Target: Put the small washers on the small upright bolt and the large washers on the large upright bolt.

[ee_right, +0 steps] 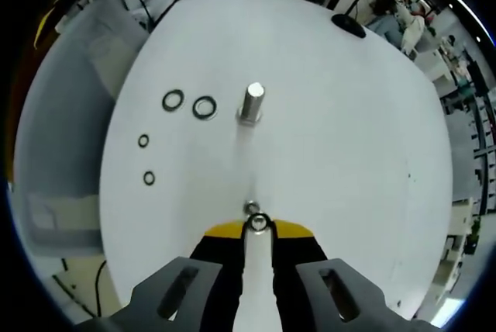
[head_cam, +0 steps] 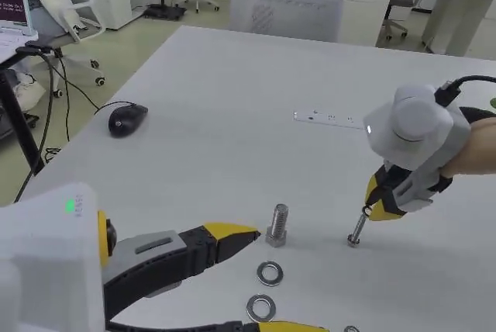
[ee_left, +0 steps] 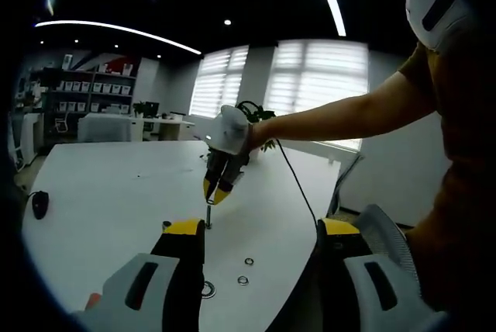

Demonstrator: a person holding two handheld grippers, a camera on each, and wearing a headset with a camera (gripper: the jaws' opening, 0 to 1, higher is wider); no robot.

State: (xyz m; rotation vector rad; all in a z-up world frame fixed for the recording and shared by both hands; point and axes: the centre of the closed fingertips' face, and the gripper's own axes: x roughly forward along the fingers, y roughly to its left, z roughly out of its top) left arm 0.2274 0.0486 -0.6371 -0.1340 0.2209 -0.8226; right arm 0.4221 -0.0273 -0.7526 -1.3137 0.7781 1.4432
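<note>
Right gripper view: the right gripper [ee_right: 258,233] has its yellow-tipped jaws drawn almost together, pinching a small washer [ee_right: 258,223] held flat. The washer sits directly over the top of the small bolt [ee_right: 252,208]; whether it touches the bolt cannot be told. Beyond, well apart, the large bolt [ee_right: 251,103] stands upright on its hexagonal head on the white table [ee_right: 349,138]. Beside the large bolt lie two large washers [ee_right: 204,107], close to each other. Two loose small washers [ee_right: 143,140] lie nearer the table edge, apart from both bolts. A dark mouse [ee_right: 349,25] rests at the far side.

Head view: the small bolt leans slightly under the right gripper's tips. A white power strip [head_cam: 325,119] lies further back on the table, and office chairs [head_cam: 77,14] stand on the floor behind.

Left gripper view: the left gripper [ee_left: 262,231] has its jaws spread wide and grips nothing. It hangs low over the table's near edge, with the large washers between its jaws in the head view and one jaw tip just beside the large bolt's base.
</note>
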